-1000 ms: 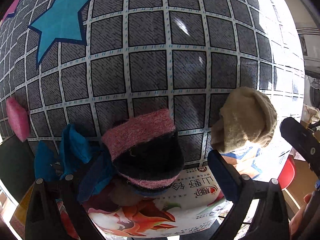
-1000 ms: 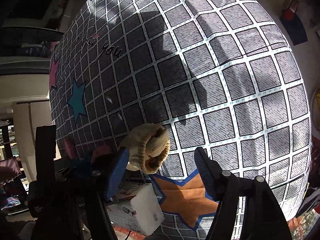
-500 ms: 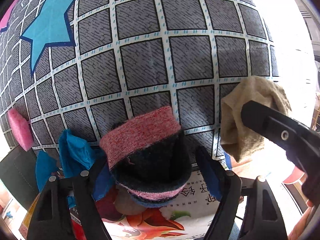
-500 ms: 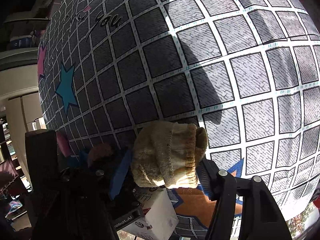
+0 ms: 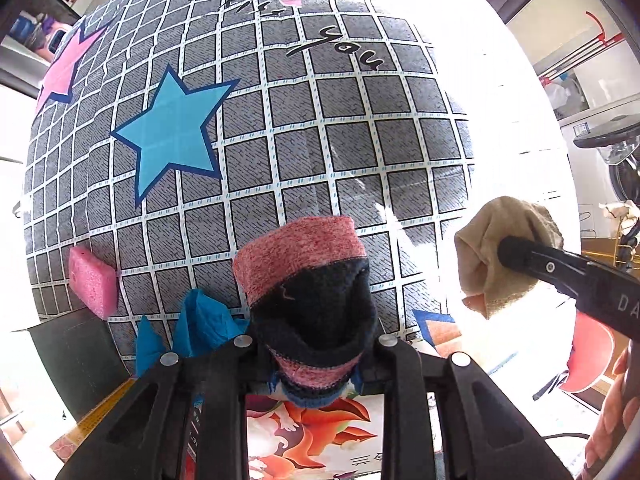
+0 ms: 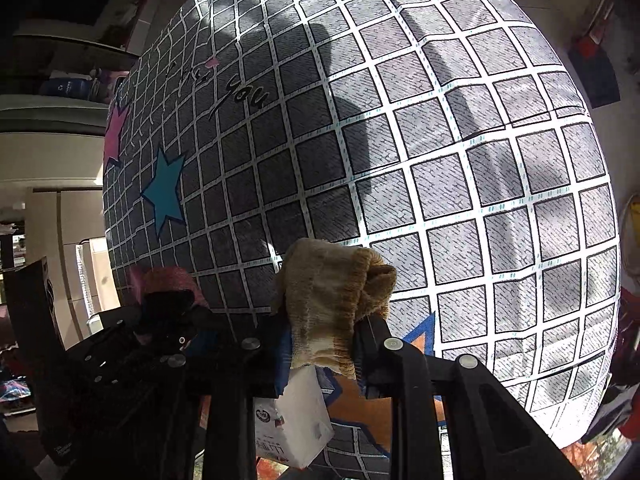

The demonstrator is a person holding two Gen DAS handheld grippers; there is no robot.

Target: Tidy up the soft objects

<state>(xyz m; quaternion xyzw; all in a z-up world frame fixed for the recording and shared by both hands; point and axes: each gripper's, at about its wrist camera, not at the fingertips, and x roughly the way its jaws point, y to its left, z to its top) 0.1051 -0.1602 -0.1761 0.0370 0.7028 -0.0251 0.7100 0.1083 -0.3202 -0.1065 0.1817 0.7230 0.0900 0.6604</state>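
Observation:
A rolled sock with a pink cuff and dark body sits between the fingers of my left gripper. Its jaws are closing and the pads press on the roll, held above the grid-patterned cover. A rolled tan sock is pinched in my right gripper, whose jaws are also closing on it. In the left wrist view the tan sock hangs at the right with one of the right gripper's fingers across it. The pink sock shows dimly at the left of the right wrist view.
A pink foam block and crumpled blue cloth lie near the cover's lower edge. A flower-printed box and a white carton sit below the grippers. A dark box stands at left and a person's hand at right.
Both grippers closed from open onto their socks. The left one lifted away with the pink sock, so more of the cover shows. The tan sock rose off the cover slightly.

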